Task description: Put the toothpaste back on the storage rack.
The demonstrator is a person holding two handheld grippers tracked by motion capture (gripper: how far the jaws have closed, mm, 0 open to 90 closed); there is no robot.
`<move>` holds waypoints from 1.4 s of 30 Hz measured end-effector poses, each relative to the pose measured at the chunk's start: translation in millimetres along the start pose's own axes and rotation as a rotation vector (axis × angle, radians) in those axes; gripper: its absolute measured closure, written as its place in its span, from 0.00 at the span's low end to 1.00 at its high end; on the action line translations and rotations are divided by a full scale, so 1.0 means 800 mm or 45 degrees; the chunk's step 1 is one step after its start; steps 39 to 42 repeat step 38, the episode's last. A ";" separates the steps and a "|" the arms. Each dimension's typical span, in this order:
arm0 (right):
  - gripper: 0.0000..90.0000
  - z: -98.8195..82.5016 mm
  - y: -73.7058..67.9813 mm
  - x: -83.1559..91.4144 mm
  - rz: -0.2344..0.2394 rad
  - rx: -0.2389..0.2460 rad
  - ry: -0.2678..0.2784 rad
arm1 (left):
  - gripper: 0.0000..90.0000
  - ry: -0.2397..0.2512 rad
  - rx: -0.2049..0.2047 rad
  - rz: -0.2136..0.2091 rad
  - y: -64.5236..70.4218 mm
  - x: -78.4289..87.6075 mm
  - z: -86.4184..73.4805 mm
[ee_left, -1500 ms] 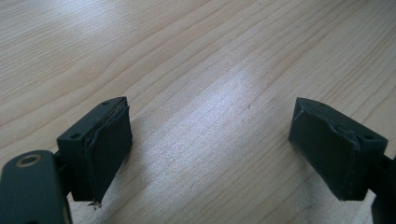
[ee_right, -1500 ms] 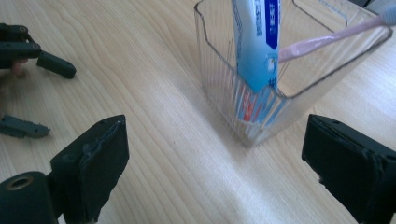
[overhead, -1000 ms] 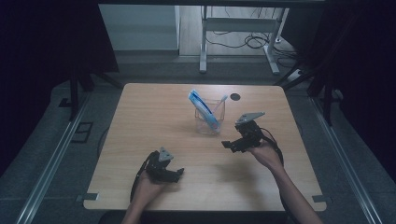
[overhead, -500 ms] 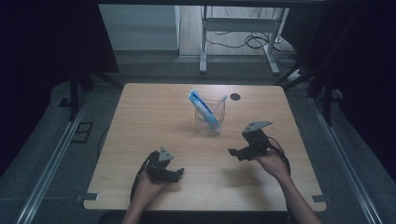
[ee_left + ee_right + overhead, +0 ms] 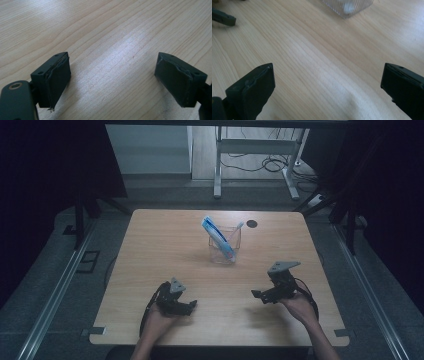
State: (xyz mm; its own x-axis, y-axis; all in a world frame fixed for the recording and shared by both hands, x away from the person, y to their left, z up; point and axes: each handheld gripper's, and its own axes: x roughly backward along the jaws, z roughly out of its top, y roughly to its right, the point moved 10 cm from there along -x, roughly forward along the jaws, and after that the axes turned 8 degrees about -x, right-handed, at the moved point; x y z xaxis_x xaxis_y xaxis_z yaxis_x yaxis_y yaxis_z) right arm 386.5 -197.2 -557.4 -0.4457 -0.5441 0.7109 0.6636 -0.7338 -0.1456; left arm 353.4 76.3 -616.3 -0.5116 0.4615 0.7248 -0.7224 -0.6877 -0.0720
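High view: clear ribbed cup (image 5: 224, 251) (blue tube (image 5: 218, 238) inside)

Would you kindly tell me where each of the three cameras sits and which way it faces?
High view: above the person's side, looking forward and down on the light wooden table, the clear ribbed glass cup holding a blue-and-white tube, both forearms, the left gripper and right gripper.
Left gripper view: rides on the left gripper, facing bare tabletop between open jaws.
Right gripper view: rides on the right gripper, jaws wide, facing the cup's base.
Shared: the cup shows in the high and right gripper views.
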 end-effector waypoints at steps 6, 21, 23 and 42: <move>0.00 -0.022 0.002 -0.002 -0.001 -0.015 -0.008 | 0.15 -0.002 0.003 0.002 0.000 0.000 0.000; 0.00 -0.074 0.001 -0.015 -0.018 -0.033 -0.033 | 0.15 0.002 0.007 0.008 0.000 0.000 0.000; 0.00 -0.080 0.001 -0.018 -0.021 -0.036 -0.039 | 0.15 0.003 0.007 0.008 0.000 0.000 0.000; 0.00 -0.085 0.006 -0.018 -0.086 0.001 0.008 | 0.15 0.003 0.007 0.007 0.000 0.000 0.000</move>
